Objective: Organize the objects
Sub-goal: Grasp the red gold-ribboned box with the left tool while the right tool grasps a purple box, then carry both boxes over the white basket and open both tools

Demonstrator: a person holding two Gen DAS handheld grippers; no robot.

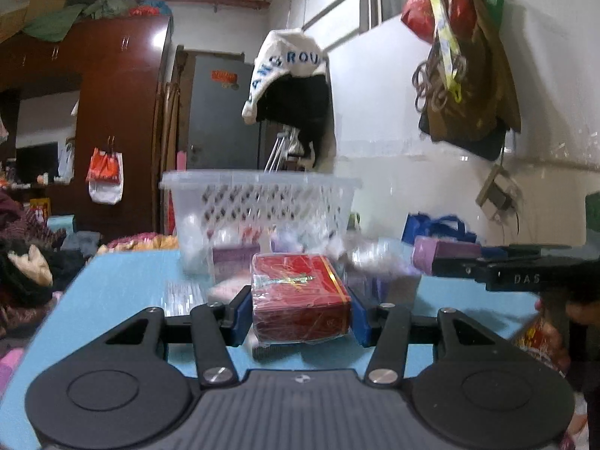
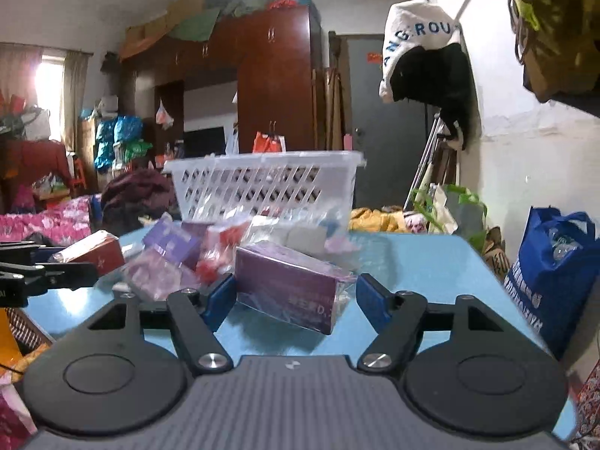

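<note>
A red box (image 1: pixel 300 296) in clear wrap sits squarely between the blue pads of my left gripper (image 1: pixel 300 313), which is shut on it just above the blue table (image 1: pixel 123 285). My right gripper (image 2: pixel 296 294) is shut on a purple box (image 2: pixel 288 285) that lies skewed between its pads, its near corner hanging low. In the left wrist view the right gripper (image 1: pixel 437 262) comes in from the right with the purple box (image 1: pixel 446 249) at its tips. In the right wrist view the left gripper (image 2: pixel 88 270) carries the red box (image 2: pixel 93 253) at the left edge.
A white slotted basket (image 2: pixel 262 183) stands at the table's far side behind a heap of wrapped purple and red packets (image 2: pixel 168 262). A blue shopping bag (image 2: pixel 555 273) sits beside the table's right edge. Clothes and bags hang on the right wall.
</note>
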